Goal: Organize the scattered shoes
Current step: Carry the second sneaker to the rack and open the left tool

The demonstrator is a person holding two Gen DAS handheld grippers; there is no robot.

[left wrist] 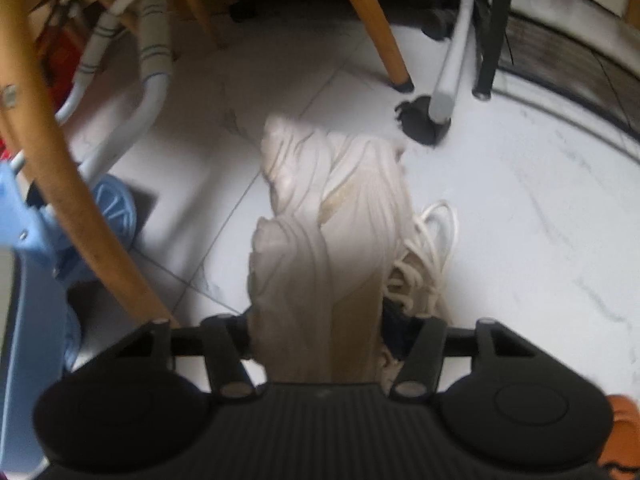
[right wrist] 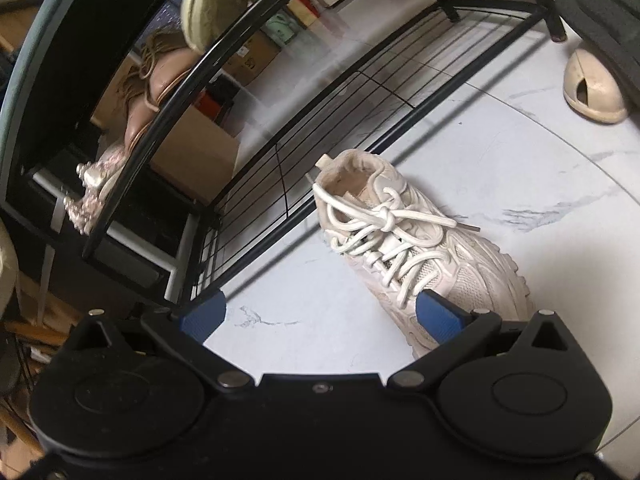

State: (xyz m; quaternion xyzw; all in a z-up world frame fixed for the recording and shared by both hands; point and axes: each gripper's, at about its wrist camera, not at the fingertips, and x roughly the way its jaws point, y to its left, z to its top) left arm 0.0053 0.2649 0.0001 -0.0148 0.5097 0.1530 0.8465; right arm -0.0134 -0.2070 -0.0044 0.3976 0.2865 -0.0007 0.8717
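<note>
In the left wrist view my left gripper (left wrist: 324, 332) is shut on a white chunky sneaker (left wrist: 332, 216). It holds the shoe above the tiled floor, sole turned up and laces hanging to the right. In the right wrist view my right gripper (right wrist: 320, 312) is open and empty, low over the floor. A matching white laced sneaker (right wrist: 412, 240) stands on the floor just ahead; my right blue fingertip (right wrist: 436, 312) is at its side. A black wire shoe rack (right wrist: 304, 92) stands behind it, with a tan shoe (right wrist: 156, 96) and a glittery shoe (right wrist: 96, 184) on an upper shelf.
A wooden chair leg (left wrist: 372, 24), a grey leg on a black foot (left wrist: 428, 120) and a black rack leg (left wrist: 488, 40) stand ahead of the held shoe. A blue wheeled toy (left wrist: 104, 208) is on the left. A beige slipper (right wrist: 592, 88) lies at the far right. Cardboard boxes (right wrist: 196, 156) sit behind the rack.
</note>
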